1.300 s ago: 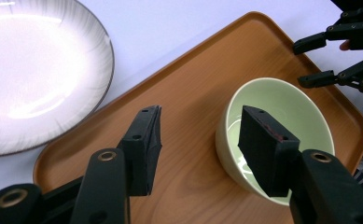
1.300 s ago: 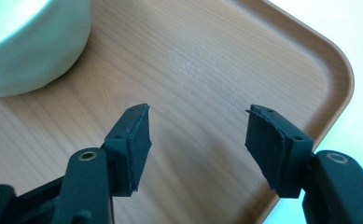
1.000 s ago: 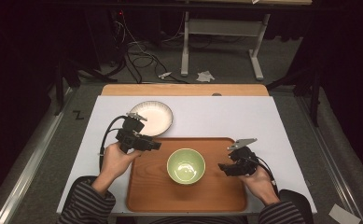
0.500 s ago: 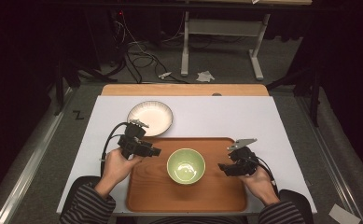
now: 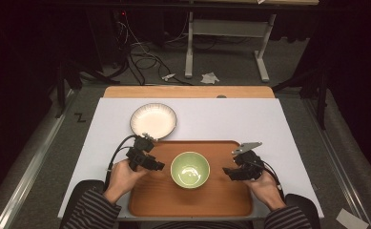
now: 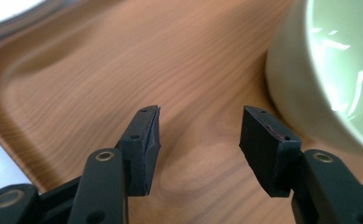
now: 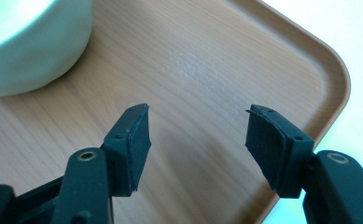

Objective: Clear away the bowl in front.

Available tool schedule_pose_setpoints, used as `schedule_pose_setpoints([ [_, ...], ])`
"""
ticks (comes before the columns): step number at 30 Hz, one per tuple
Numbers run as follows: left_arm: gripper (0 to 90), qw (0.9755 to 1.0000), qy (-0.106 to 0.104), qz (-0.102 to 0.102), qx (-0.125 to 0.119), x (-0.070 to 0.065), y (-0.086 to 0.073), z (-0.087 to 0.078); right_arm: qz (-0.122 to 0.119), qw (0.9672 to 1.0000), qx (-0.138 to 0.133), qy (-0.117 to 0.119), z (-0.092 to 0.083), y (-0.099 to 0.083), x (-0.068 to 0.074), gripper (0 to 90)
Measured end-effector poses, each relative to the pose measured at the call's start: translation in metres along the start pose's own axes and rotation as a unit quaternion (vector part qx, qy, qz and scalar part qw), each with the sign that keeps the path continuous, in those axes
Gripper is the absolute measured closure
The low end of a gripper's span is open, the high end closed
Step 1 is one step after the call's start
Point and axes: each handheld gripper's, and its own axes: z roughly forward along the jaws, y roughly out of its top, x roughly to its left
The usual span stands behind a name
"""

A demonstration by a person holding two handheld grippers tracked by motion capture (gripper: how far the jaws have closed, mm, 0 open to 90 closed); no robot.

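A pale green bowl (image 5: 190, 169) stands in the middle of a wooden tray (image 5: 173, 202). My left gripper (image 5: 160, 166) hovers low over the tray's left part, pointing at the bowl. In the left gripper view its jaws (image 6: 200, 135) are open and have just been opening, with nothing between them; the bowl (image 6: 319, 79) lies just beyond the right jaw. My right gripper (image 5: 227, 171) is on the bowl's other side, over the tray's right part. In the right gripper view it (image 7: 198, 135) stands open and empty, the bowl (image 7: 25, 42) at upper left.
An empty cream plate with a dark rim (image 5: 153, 119) sits on the white table top behind the tray's left corner. The tray's raised rim (image 7: 338, 79) curves close past the right gripper. A wooden strip (image 5: 188, 91) runs along the table's far edge.
My left gripper has come down and nearer, from beside the plate to just above the tray's left part. The right gripper and the bowl have stayed put.
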Motion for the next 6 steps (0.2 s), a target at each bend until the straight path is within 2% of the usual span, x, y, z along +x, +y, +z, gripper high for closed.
schedule_pose_setpoints([
  [6, 47.7, 1.0, -0.003, -0.001, 0.006, 0.0021, 0.0018, 0.0028, -0.001, 1.0, -0.003, 0.002, -0.0009, -0.0006, -0.0003, 41.1],
])
